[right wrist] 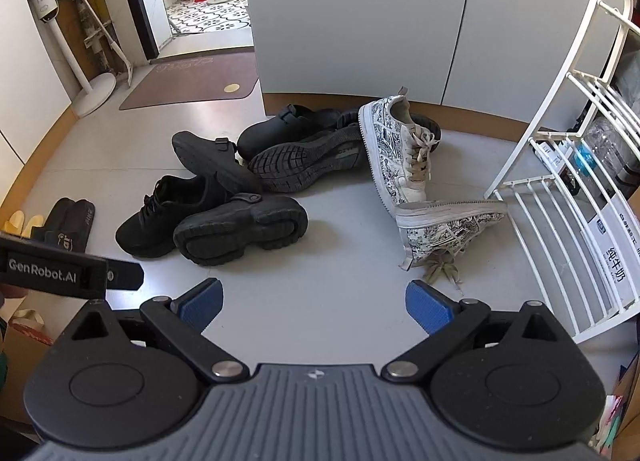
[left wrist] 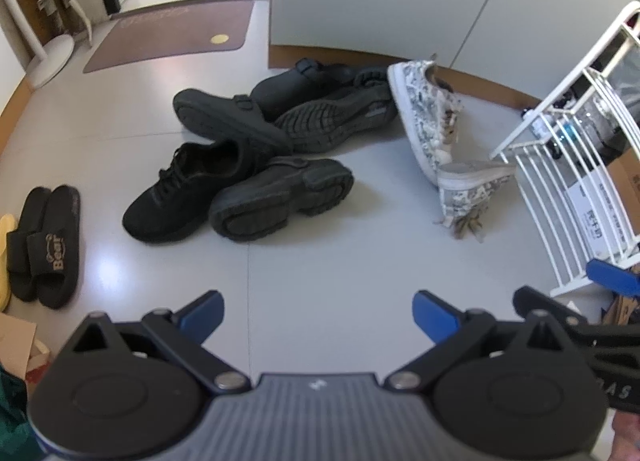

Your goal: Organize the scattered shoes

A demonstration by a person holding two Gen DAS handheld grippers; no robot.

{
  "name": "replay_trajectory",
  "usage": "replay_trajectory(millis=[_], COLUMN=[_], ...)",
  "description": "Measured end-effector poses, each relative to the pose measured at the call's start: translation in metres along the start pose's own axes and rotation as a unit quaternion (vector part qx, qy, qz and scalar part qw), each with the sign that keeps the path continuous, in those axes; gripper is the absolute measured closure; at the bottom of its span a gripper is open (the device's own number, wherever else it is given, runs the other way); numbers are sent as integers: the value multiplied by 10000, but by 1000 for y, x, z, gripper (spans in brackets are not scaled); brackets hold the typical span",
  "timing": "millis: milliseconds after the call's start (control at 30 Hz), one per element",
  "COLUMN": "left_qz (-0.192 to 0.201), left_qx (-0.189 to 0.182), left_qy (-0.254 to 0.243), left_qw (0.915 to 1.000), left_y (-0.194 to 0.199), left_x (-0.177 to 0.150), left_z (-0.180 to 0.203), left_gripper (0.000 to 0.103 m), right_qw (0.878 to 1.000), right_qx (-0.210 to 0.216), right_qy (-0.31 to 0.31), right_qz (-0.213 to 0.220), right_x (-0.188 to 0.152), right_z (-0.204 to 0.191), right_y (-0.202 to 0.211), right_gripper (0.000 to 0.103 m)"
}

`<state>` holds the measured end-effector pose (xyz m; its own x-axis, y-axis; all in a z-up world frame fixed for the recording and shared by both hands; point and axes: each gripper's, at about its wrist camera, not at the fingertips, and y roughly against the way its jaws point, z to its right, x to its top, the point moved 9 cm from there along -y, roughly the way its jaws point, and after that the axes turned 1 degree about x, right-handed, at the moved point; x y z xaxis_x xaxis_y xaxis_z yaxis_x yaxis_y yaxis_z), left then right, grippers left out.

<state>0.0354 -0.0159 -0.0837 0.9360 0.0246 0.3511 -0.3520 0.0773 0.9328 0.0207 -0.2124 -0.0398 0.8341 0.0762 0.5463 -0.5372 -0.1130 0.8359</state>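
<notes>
Several black shoes lie in a heap on the grey floor: a laced black sneaker (left wrist: 176, 193) (right wrist: 160, 217), a chunky black clog (left wrist: 280, 197) (right wrist: 240, 229) on its side, another black clog (right wrist: 280, 129) behind, and a sneaker with its sole (left wrist: 336, 121) (right wrist: 304, 157) turned up. Two white patterned sneakers lie to the right, one tilted (left wrist: 424, 117) (right wrist: 396, 149), one upside down (left wrist: 468, 189) (right wrist: 448, 229) beside a white shoe rack (left wrist: 560, 165) (right wrist: 552, 221). My left gripper (left wrist: 318, 313) and right gripper (right wrist: 314, 301) hover open and empty, short of the pile.
Black slides (left wrist: 44, 245) (right wrist: 68, 229) and yellow slippers (right wrist: 22, 221) sit at the left. A brown doormat (left wrist: 172, 33) (right wrist: 196, 77) lies before a bathroom doorway. White cabinet doors (right wrist: 360, 21) stand behind the shoes. A fan stand (right wrist: 96, 89) is at the left. Boxes sit behind the rack.
</notes>
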Motion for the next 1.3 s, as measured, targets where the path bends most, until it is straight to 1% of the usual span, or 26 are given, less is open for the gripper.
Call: replay_trajectory(millis=[233,300,333,433,733,867,933,1033,1167,1300], left_qz=[121,229,226,202,280,258,252,238,149,201], left_qx=[52,-146,-152,-151,-398,-390,-435,-424,-431,-528], left_qy=[-91,-22,-13,10,58,9,16,-17,62,112], left_qw=[9999,9996,9996,9997,9988,9989,9987,9988,9989,9983], left_y=[-3,3,2,-1,0,2,4,3,-2,0], left_x=[7,-4,-4,-3,8,13,13,13,13,14], left_z=[10,-5,-5,-2,15,23,25,23,20,20], left_gripper=[3,3,3,5,7,8,8,8,8,7], right_qw=[9999,9999,9999,9998,9995,9991,9986,9985,9986,9983], right_qx=[-64,-83,-92,-120,-202,-234,-212,-153,18,8], right_qy=[-51,-65,-73,-94,-160,-219,-311,-397,-365,-326], right_qz=[64,82,92,119,201,266,363,346,378,474], right_x=[0,0,0,0,1,2,3,3,6,12], right_z=[6,8,9,12,20,25,26,24,16,14], right_y=[1,1,1,1,3,1,0,-4,-1,1], right_gripper=[3,3,3,3,3,3,3,3,3,3])
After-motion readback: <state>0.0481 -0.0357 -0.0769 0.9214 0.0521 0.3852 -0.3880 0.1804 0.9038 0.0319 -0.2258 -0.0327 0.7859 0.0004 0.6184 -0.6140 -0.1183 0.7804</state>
